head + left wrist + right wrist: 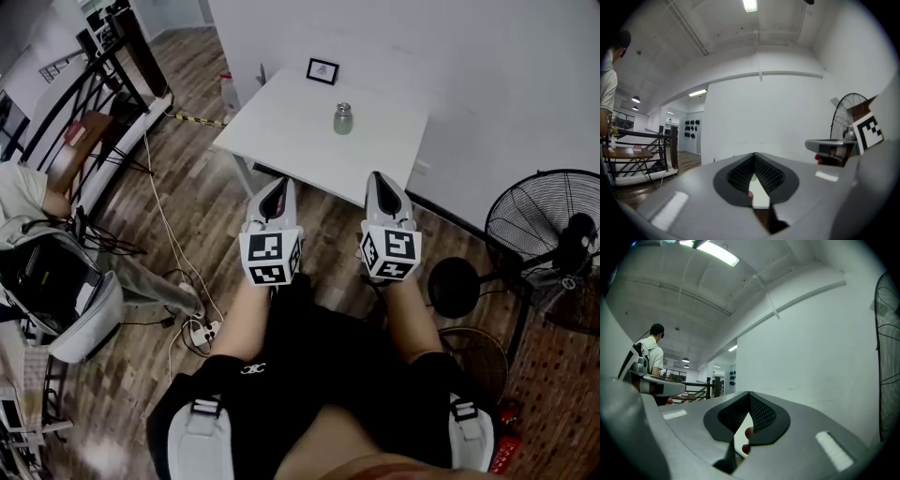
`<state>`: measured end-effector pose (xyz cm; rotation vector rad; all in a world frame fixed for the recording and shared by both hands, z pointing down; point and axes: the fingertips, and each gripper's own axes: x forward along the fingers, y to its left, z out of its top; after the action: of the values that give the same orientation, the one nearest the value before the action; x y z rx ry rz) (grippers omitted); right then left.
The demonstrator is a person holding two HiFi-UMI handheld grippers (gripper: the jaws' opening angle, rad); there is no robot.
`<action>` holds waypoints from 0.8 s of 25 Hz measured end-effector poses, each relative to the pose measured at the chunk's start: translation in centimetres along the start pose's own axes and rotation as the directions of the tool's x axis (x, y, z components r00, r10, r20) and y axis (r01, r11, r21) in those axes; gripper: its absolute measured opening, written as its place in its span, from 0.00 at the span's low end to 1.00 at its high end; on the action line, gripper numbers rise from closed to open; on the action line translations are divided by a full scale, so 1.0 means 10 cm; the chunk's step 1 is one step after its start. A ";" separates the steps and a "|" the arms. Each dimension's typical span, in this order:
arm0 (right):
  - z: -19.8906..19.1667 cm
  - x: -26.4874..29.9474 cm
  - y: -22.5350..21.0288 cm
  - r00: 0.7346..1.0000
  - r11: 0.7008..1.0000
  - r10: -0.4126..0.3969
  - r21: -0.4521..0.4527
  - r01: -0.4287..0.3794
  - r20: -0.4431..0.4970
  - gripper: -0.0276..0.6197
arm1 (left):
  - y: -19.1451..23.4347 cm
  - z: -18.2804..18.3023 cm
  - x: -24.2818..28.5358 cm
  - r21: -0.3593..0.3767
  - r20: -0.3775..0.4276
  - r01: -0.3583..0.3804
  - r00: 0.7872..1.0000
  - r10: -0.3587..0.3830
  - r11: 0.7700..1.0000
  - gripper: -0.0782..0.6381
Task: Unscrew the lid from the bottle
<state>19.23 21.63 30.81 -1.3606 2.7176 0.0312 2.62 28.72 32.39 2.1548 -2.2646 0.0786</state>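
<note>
A small grey-green bottle with a silver lid stands on the white table ahead, seen only in the head view. My left gripper and right gripper are held side by side in front of the table's near edge, well short of the bottle. Both point level toward the wall. The left gripper has its jaws pressed together with nothing between them. The right gripper is likewise shut and empty. A sliver of the white table top shows through the gap below each pair of jaws.
A standing fan is at the right, with a round black base near it. A small framed picture sits at the table's far edge. A person sits at the left by a railing. Cables and a power strip lie on the wooden floor.
</note>
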 end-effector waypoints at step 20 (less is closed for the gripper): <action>-0.34 1.51 -0.45 0.997 0.997 -0.079 -0.023 0.078 -0.025 0.04 | 0.48 -0.11 1.73 -0.004 -0.021 0.085 0.996 -0.085 0.996 0.18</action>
<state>13.60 6.69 32.80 -1.4828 2.6902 0.0383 -3.08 11.72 34.14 2.2342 -2.1580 0.0963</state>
